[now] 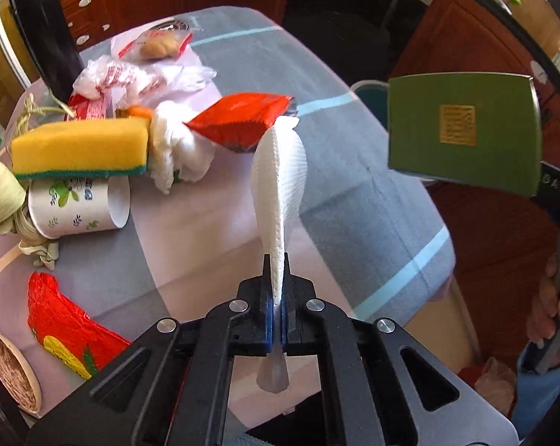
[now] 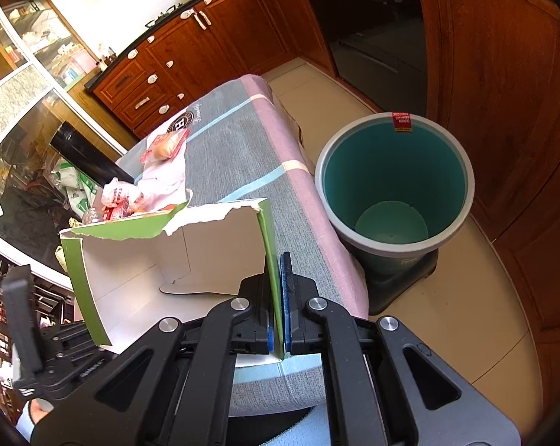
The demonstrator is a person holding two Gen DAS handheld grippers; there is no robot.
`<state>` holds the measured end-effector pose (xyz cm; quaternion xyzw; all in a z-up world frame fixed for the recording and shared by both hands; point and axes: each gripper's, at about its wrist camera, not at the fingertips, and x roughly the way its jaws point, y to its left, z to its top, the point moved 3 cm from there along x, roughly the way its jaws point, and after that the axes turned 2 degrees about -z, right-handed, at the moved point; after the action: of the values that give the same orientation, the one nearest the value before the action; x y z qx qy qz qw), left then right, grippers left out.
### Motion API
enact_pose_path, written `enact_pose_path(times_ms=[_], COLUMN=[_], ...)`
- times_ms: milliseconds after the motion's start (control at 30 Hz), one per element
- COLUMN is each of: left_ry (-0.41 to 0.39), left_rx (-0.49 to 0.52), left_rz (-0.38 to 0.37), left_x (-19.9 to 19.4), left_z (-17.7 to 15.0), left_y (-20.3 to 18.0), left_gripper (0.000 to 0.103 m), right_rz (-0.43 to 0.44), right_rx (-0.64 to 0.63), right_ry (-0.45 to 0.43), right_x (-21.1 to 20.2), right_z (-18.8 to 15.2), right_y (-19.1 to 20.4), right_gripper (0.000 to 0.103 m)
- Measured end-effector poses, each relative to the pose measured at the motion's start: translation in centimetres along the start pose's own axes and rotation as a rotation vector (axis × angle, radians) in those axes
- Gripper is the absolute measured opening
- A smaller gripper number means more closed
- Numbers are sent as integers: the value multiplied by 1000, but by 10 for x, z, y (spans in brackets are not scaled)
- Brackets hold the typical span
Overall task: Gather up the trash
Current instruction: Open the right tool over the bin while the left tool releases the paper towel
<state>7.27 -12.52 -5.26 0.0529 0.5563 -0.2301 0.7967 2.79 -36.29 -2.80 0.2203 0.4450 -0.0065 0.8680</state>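
Tissue being pinched in the left gripper, torn green box being pinched in the right gripper, beside the bin.
Both probably light; tissue's floppy, so it's best being gripped at the bunched end, box by its stiff wall.

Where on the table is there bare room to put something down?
Free: the grey cloth right of the held paper towel, out to the table's right edge, and the patch between the paper cup and the red bag. Crowded: around the yellow sponge and the wrappers behind it.
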Motion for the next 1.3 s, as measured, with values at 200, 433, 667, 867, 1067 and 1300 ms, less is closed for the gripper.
enact_pose_path(times_ms=[200,433,667,867,1067,1300], left_ry=[-45,-43,-4,36,83,120], left_rx=[75,121,161,174,178,170], left_rz=[-61,-127,-195,-221,-235,-241], left_x=[-29,8,50,91,129,155], left_z=[25,85,137,170,184,196], left_y=[-53,-101,-139,-160,-162,-163], left_gripper=[3,4,4,4,4,4], right_rz=[-24,-172,-245,-269,-264,-281], right_rx=[45,128,180,202,213,219], right_ry=[-52,-56,59,152,166,158], right_x=[-13,-4,42,77,82,81], right_z=[20,51,65,65,66,73], right_y=[-25,-90,-135,-160,-165,-163], right_gripper=[3,3,5,21,30,60])
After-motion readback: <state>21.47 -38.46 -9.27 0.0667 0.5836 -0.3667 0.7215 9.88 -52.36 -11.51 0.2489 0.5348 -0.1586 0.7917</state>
